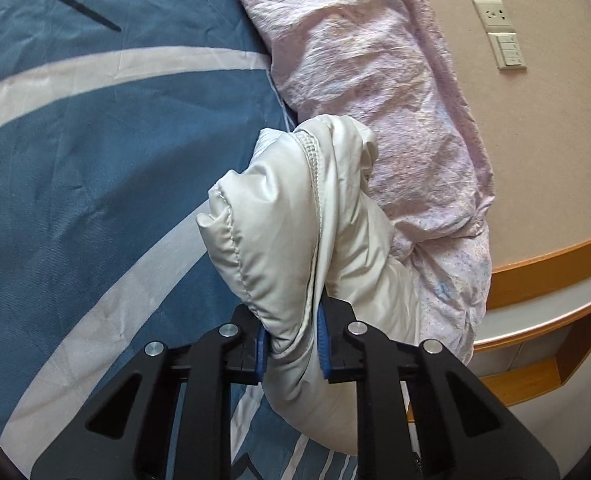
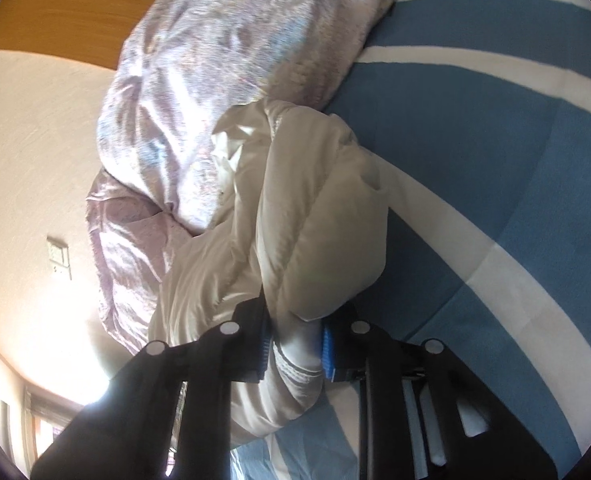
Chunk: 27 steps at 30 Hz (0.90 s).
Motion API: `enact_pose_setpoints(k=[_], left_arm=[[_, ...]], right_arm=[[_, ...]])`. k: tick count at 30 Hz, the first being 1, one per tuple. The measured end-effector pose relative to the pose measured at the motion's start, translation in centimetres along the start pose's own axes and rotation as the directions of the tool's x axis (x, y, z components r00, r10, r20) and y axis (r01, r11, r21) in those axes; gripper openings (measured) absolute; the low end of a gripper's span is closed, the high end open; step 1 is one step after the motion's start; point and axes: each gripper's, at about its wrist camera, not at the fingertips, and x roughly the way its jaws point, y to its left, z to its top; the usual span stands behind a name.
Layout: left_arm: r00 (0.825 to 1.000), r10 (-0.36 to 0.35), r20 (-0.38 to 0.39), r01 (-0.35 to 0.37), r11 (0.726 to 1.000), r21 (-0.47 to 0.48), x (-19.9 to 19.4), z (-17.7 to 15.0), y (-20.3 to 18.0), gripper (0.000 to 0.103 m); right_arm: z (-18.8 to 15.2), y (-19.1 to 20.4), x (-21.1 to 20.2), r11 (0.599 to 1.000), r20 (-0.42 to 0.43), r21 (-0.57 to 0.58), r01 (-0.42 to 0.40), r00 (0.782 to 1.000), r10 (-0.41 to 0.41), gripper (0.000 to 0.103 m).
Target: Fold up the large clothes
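Observation:
A puffy cream-white quilted jacket (image 1: 295, 220) is bunched up over the blue bed cover. My left gripper (image 1: 293, 348) is shut on a thick fold of it, with the blue pads pressed into the cloth on both sides. In the right wrist view the same jacket (image 2: 315, 220) rises in front of the camera. My right gripper (image 2: 295, 350) is shut on another part of it, near a ribbed cuff or hem. Both grippers hold the jacket lifted above the bed.
The bed has a blue cover with broad white stripes (image 1: 115, 160) (image 2: 495, 140). A crumpled pale pink quilt (image 1: 375, 80) (image 2: 215, 80) lies along the wall side. A wooden shelf (image 1: 535, 300) and wall switches (image 1: 507, 48) are at the right.

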Motion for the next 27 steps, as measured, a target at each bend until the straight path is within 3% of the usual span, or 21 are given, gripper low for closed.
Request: enact_pose_setpoints(k=[4,13,20,23,27], left_arm=[[1.0,-0.02,-0.014,0.021,1.0,0.022,-2.0,-0.4,0.3,0.018],[0.999,0.006,-0.041,-0.004,0.999,0.049,-5.9,-1.8,2.5,0.018],[0.998,0.046,-0.053,-0.043,0.997,0.059,-6.7,-2.6,3.6,0.019],[0.997,0.055,-0.049,-0.052,0.997,0.064,-6.9,-2.7,3.8,0.02],[0.996,0.071,-0.044,-0.068,0.995,0.07,-6.9,-2.8,4.3,0.028]], right_arm=[[-0.9,0.2,-1.7,1.0,-0.014,-0.026,-0.005,1.0,0.005,0.02],[-4.0,-1.1,-5.5,0.998,-0.047,-0.058,0.015,0.999,-0.017,0.02],[-5.9,-1.9,-6.4,0.991,-0.038,-0.106,0.083,0.995,-0.088,0.022],[-6.6,-1.7,-6.7,0.984,-0.024,-0.135,0.118,0.992,-0.122,0.025],[-7.1,-0.8,-7.6,0.952,0.011,-0.222,0.212,0.977,-0.214,0.042]])
